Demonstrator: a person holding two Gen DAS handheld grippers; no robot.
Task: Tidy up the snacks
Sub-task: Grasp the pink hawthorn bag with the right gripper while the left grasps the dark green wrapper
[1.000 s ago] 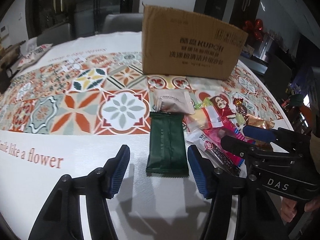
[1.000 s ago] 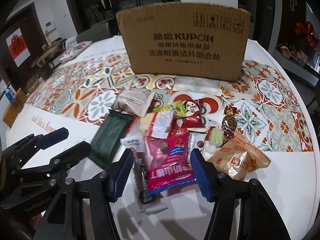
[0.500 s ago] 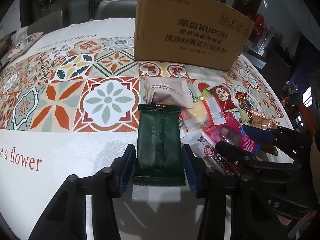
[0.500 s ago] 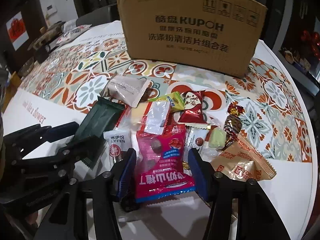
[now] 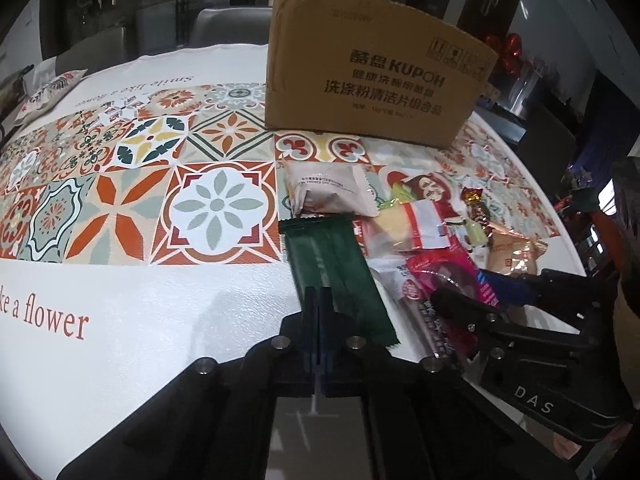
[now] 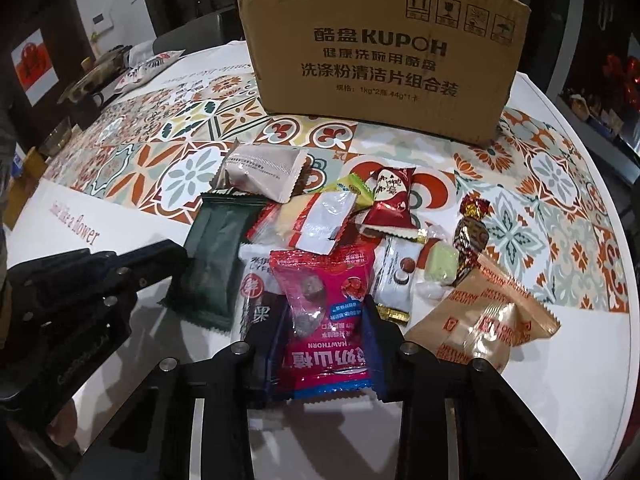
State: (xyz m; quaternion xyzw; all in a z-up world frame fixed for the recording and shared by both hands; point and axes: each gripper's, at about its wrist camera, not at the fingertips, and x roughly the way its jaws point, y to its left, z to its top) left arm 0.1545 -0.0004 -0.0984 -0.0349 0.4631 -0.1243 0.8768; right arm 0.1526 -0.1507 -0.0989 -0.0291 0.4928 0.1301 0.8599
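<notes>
Behind the heap of snacks stands the brown cardboard box (image 6: 380, 60) printed with dark lettering, upright on the round table (image 5: 160, 300) with its patterned tile cloth; judging by the task, that box is where the packets are meant to go. In front of the box, at the left edge of the heap, lies the long dark green foil packet (image 5: 336, 276), and the left gripper (image 5: 318, 320) has its blue pads pressed together on that packet's near end, at its left edge, a thin pinch on the crimped wrapper. Just to the right of it, also in front of the box, the bright pink plastic hawthorn-sweet pouch (image 6: 328, 320) lies on top of a white and dark wrapper (image 6: 256, 292); the right gripper (image 6: 326, 340) straddles the pouch and its jaws are closing, pads at the pouch's sides

To do this well, I'd let the right pads settle fully on the pouch alone before lifting, so the wrapper beneath stays behind. The green packet is gripped near its edge, so a slow, straight lift should keep it from slipping or dragging the neighbouring beige packet (image 5: 328, 192) nearer the box
</notes>
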